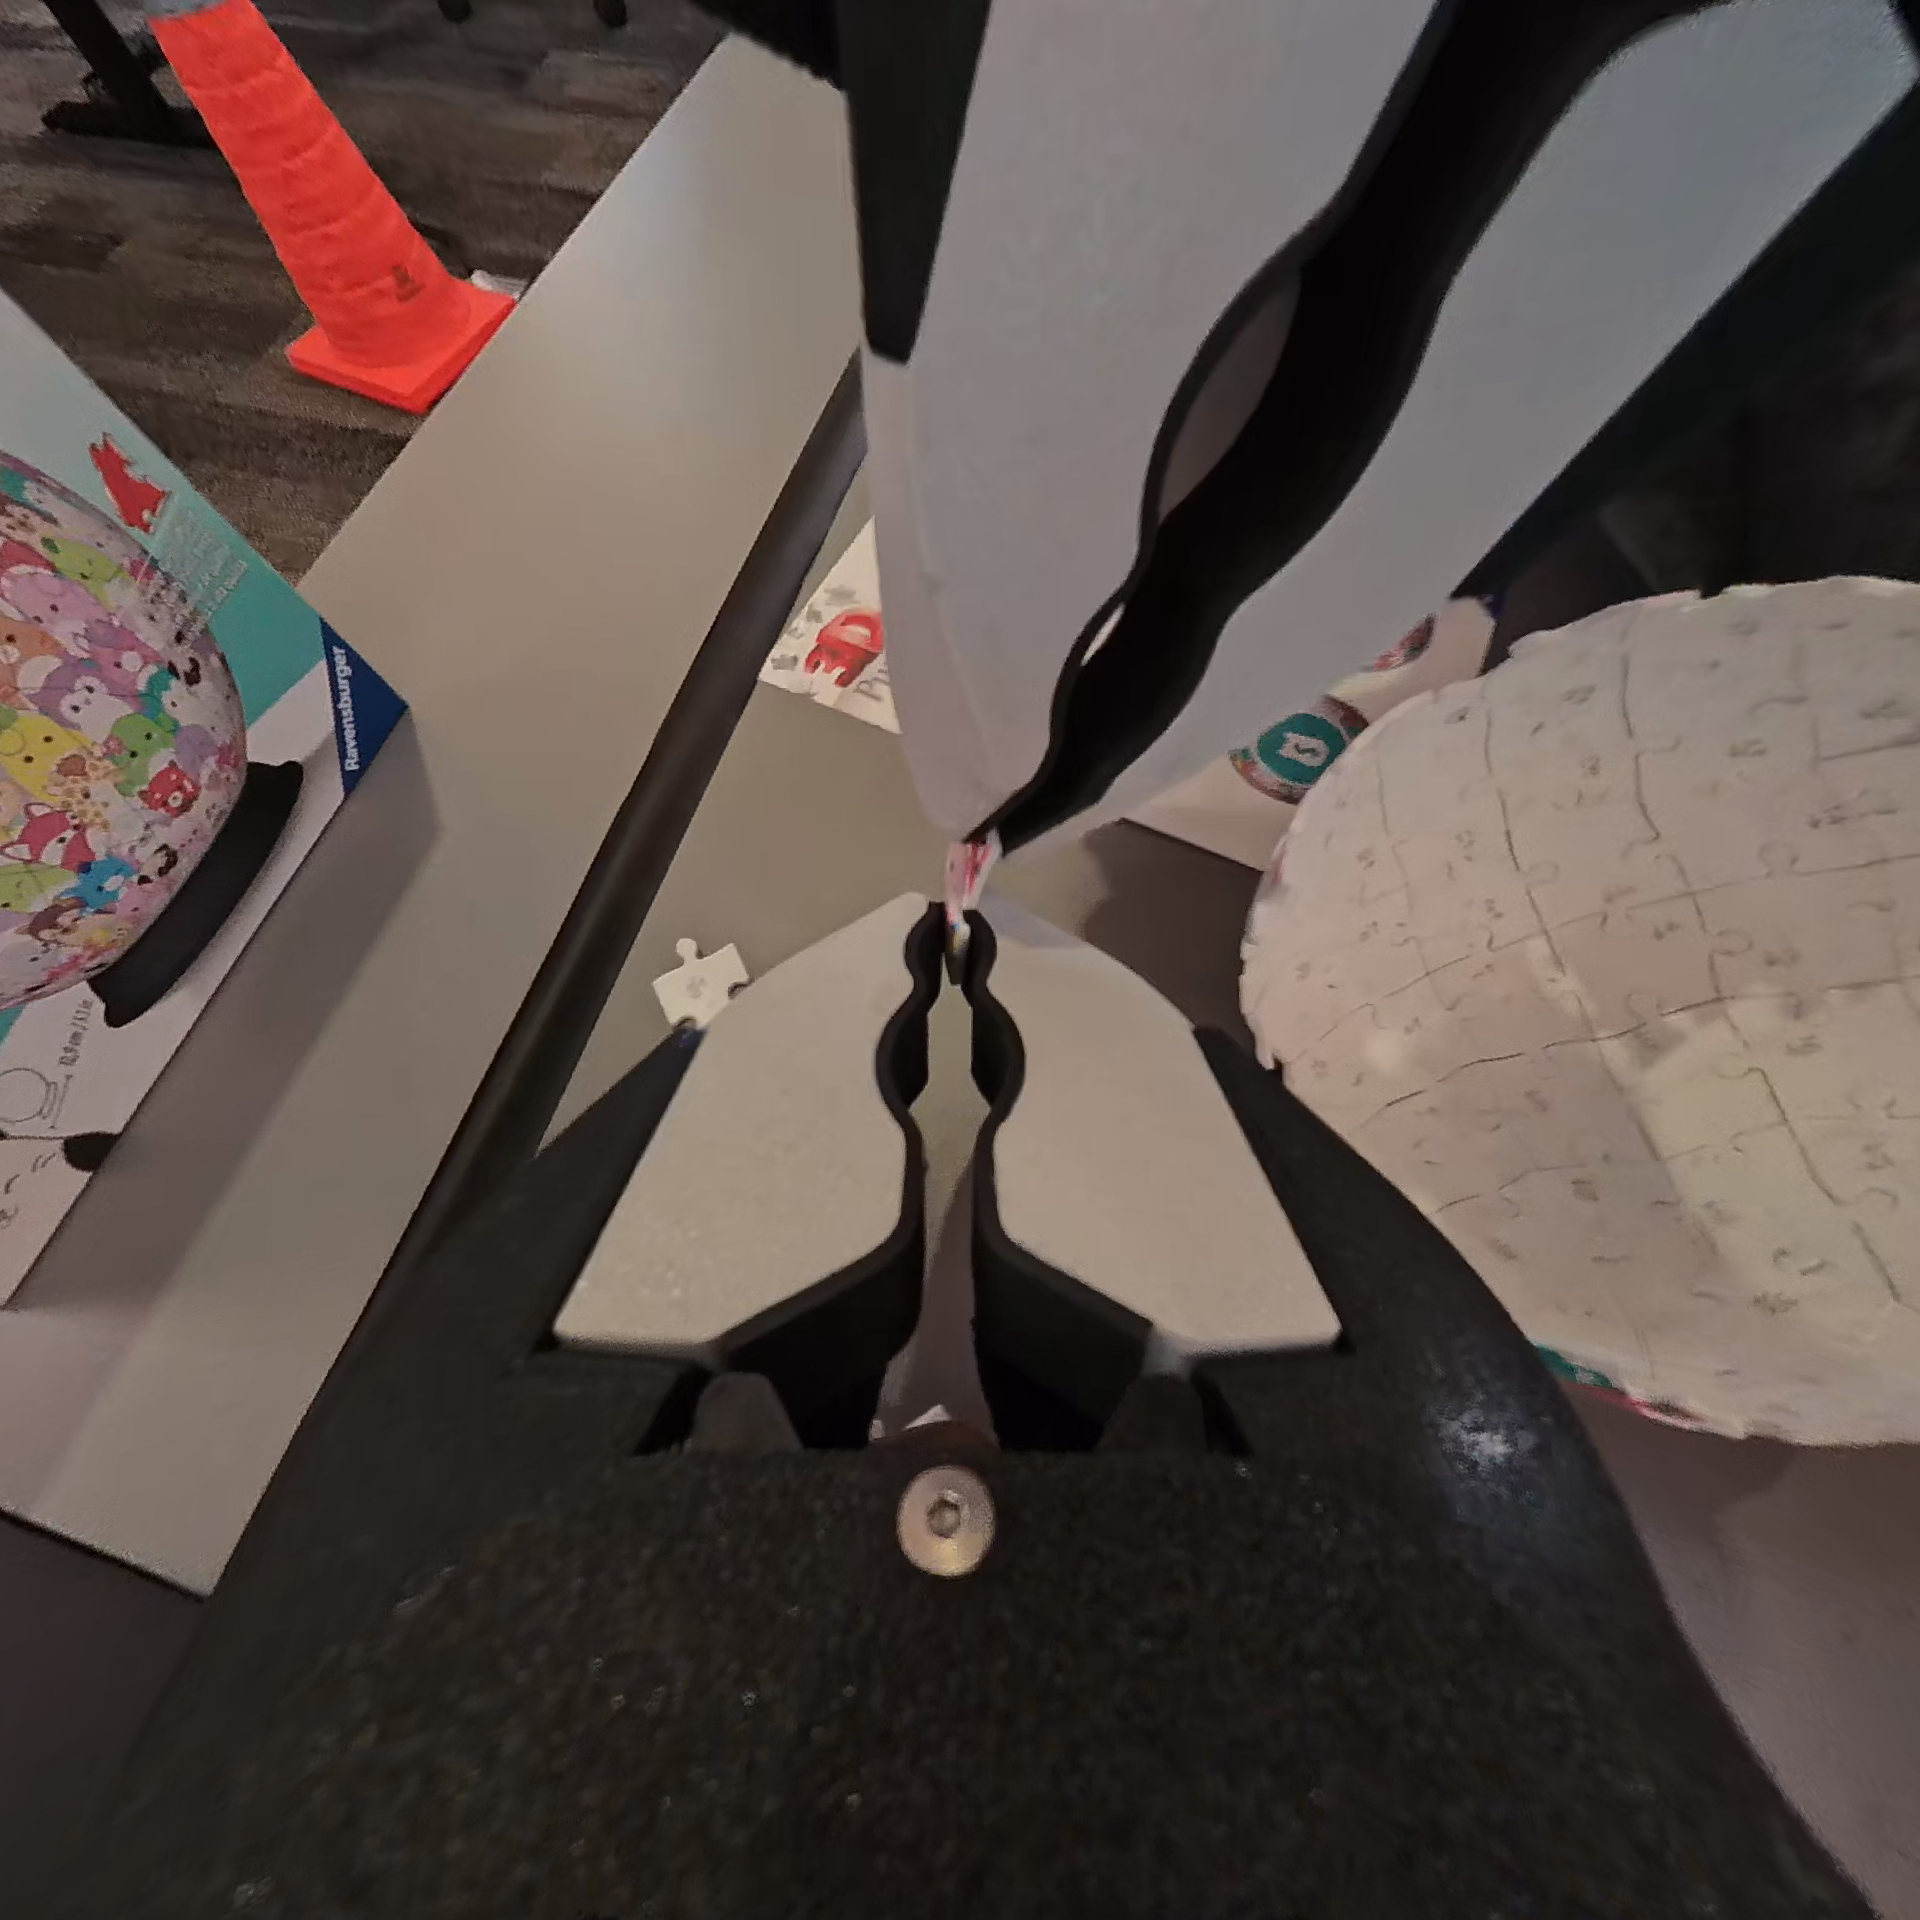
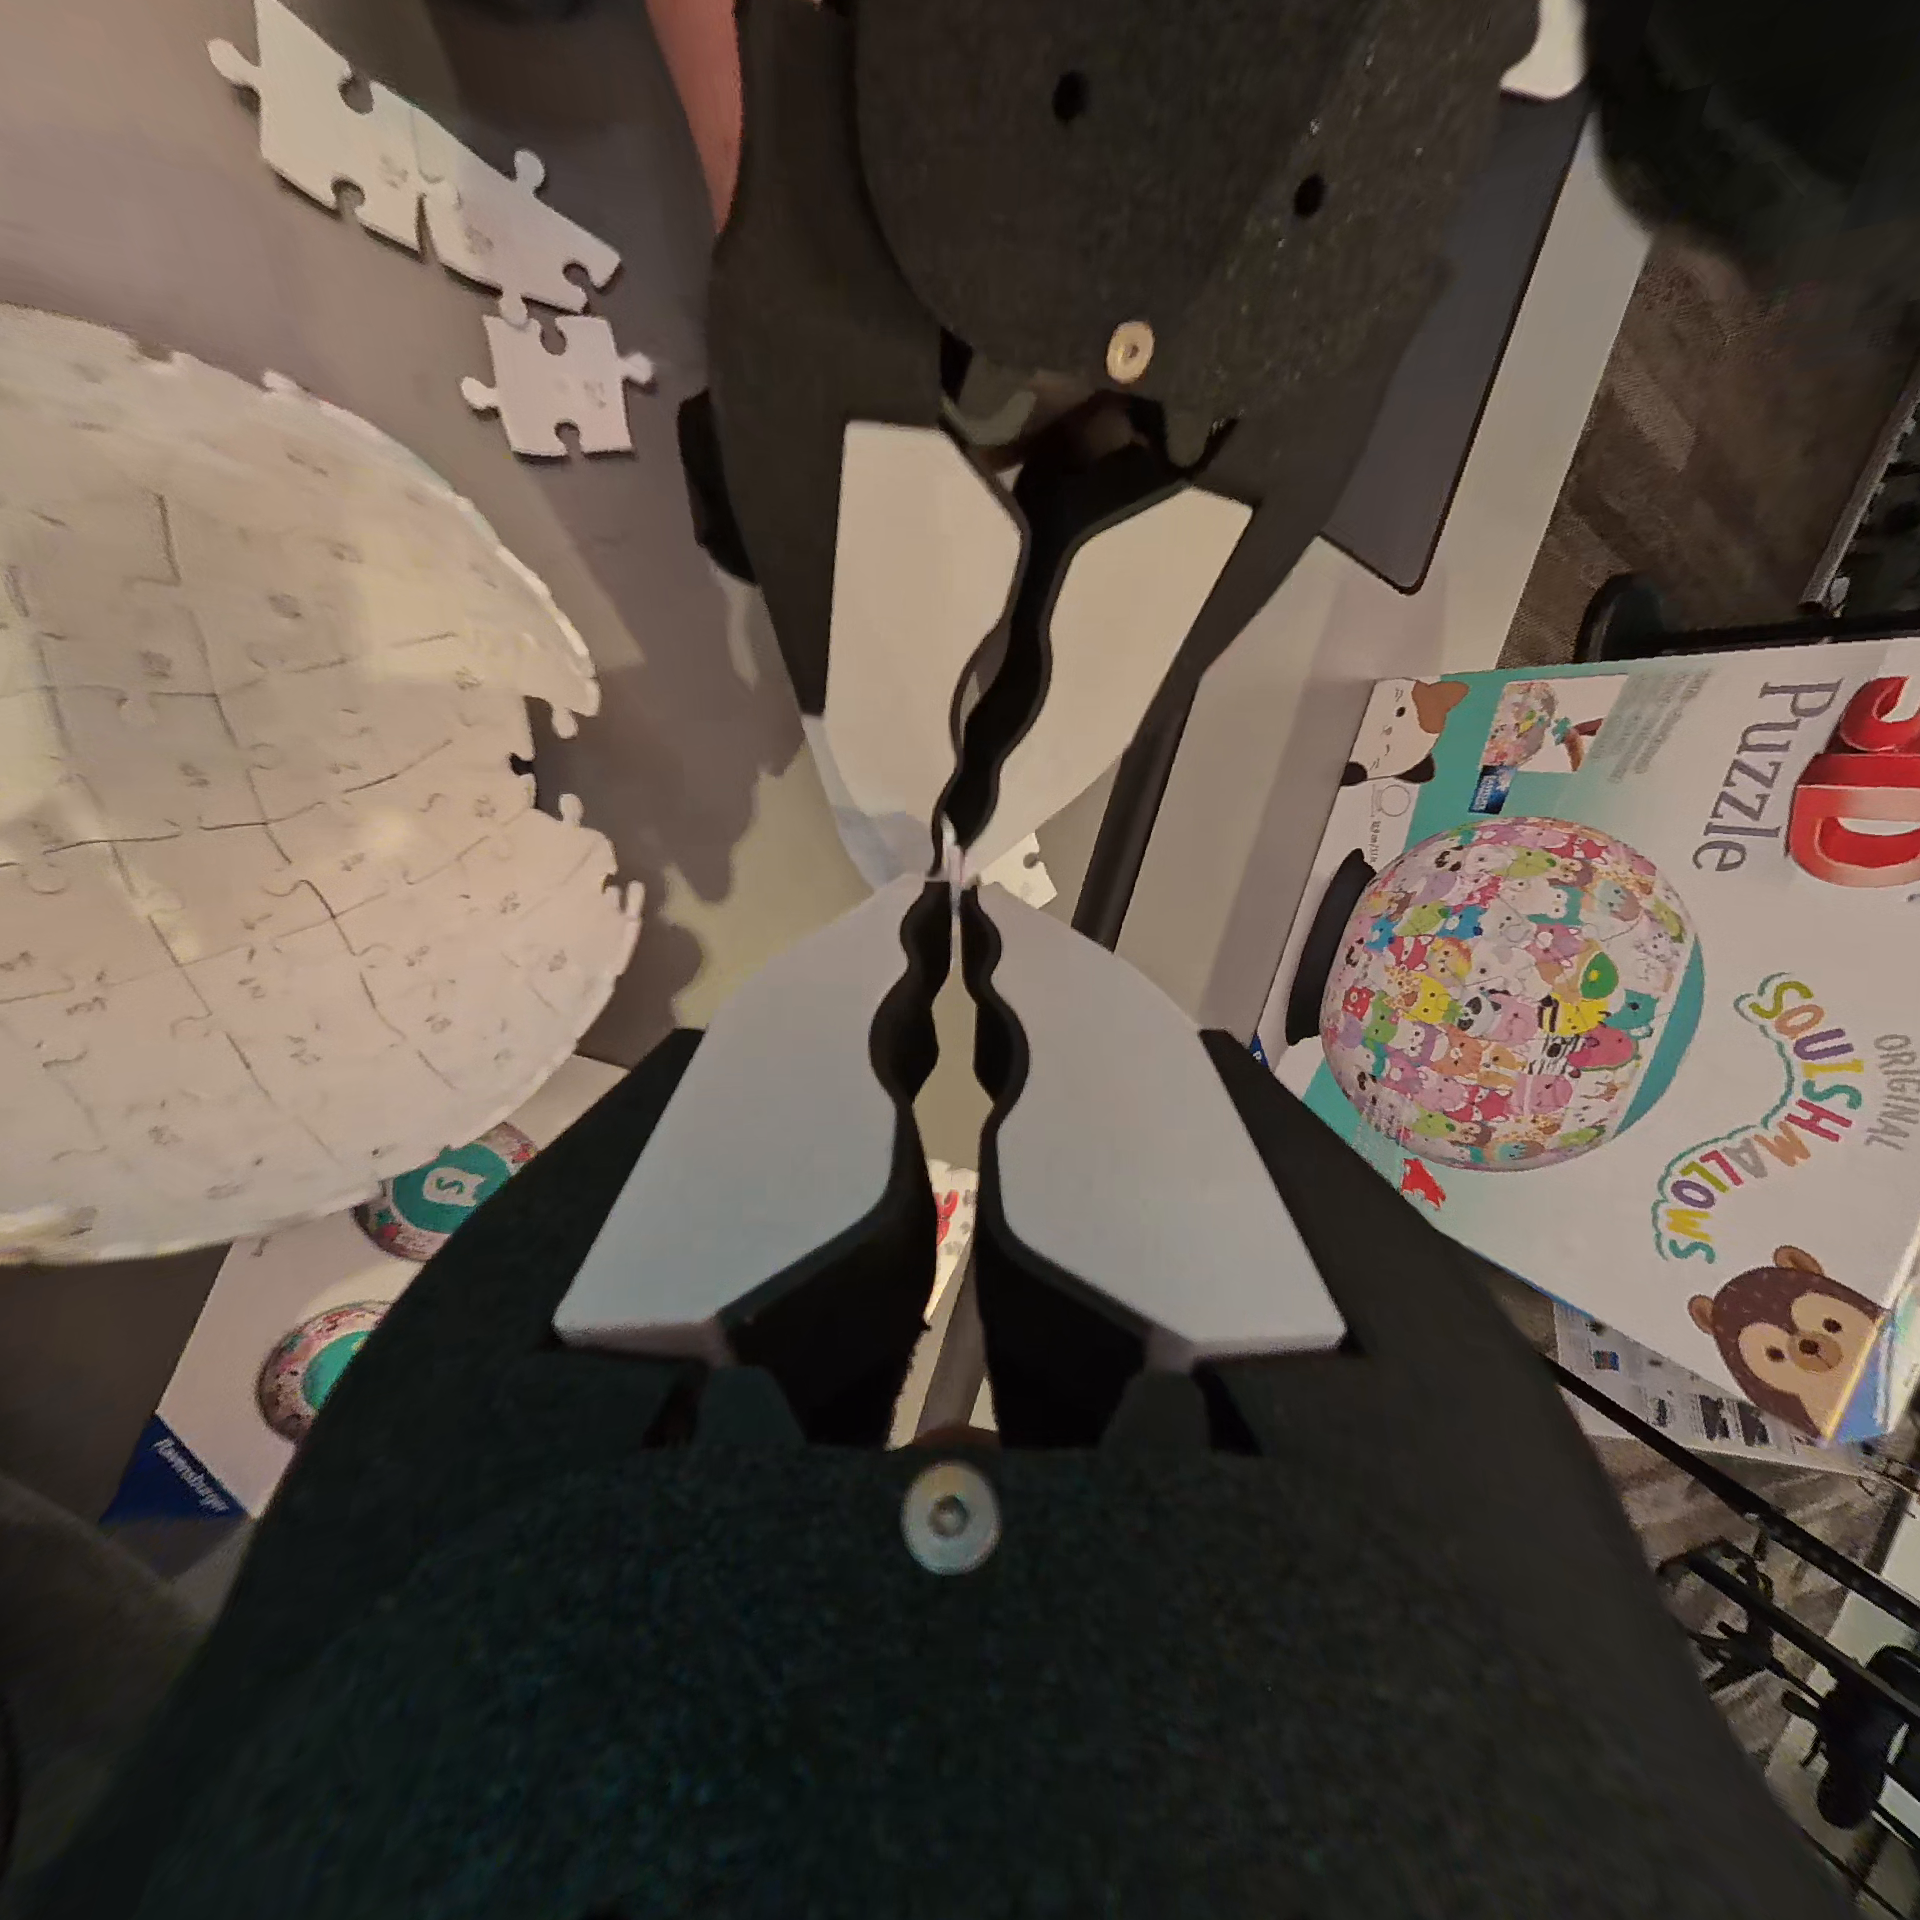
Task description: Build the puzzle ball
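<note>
The part-built puzzle ball is a large curved shell that shows its white numbered side; it lies right of my left gripper and left of my right gripper. My two grippers meet tip to tip above the table. My left gripper and my right gripper are each shut on a small puzzle piece, seen edge-on with pink print. It also shows in the right wrist view. I cannot tell whether it is one piece or two joined.
The puzzle box stands on a white ledge. Loose white pieces lie on the dark table. A printed leaflet lies under the ball. An orange cone stands on the floor. The tips of both grippers are at nearly the same place. From either gripper's tips it is about 15 centimeters to the part-built puzzle ball. The right camera catches it too, in the right wrist view.
</note>
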A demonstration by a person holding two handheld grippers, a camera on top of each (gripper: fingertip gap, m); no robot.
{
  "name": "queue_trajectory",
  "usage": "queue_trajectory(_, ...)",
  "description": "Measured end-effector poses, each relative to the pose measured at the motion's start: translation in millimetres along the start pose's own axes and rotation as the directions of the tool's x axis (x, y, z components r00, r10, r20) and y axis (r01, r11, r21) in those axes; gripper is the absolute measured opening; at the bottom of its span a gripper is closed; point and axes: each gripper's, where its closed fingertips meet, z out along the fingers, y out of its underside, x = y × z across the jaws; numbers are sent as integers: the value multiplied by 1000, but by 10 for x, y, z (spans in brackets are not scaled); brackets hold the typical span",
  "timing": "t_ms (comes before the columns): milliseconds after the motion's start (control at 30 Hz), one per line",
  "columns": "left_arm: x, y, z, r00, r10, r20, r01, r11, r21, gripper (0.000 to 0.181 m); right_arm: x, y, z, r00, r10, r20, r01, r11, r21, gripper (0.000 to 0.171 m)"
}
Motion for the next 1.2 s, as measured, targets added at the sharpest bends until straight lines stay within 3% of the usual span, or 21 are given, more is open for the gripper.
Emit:
queue_trajectory(100,-5,-15,-155,999,-40,-30,42,997,58,18,0,21,-112,1000,9,-3,-9,1000,1,2)
queue_trajectory(167,-88,51,-264,995,-96,-25,98,992,78,17,-81,-40,-236,998,32,49,-33,999,30,2)
queue_trajectory(267,-20,348,-203,989,-129,-69,127,992,-27,0,-373,-253,-383,975,53,214,-74,993,89,2)
queue_trajectory(333,49,535,-54,996,-73,-46,67,991,-114,0,-508,-299,-329,961,49,272,-68,996,59,2)
queue_trajectory(500,234,602,193,994,-51,-100,33,984,-173,0,-688,-307,-27,924,49,379,-53,999,0,2)
queue_trajectory(800,392,660,238,977,-79,-200,40,981,-190,0,-810,-187,225,892,101,440,-65,993,-97,2)
queue_trajectory(1200,540,685,183,958,-84,-272,29,979,-201,0,-819,-157,340,893,99,439,-55,992,-111,2)
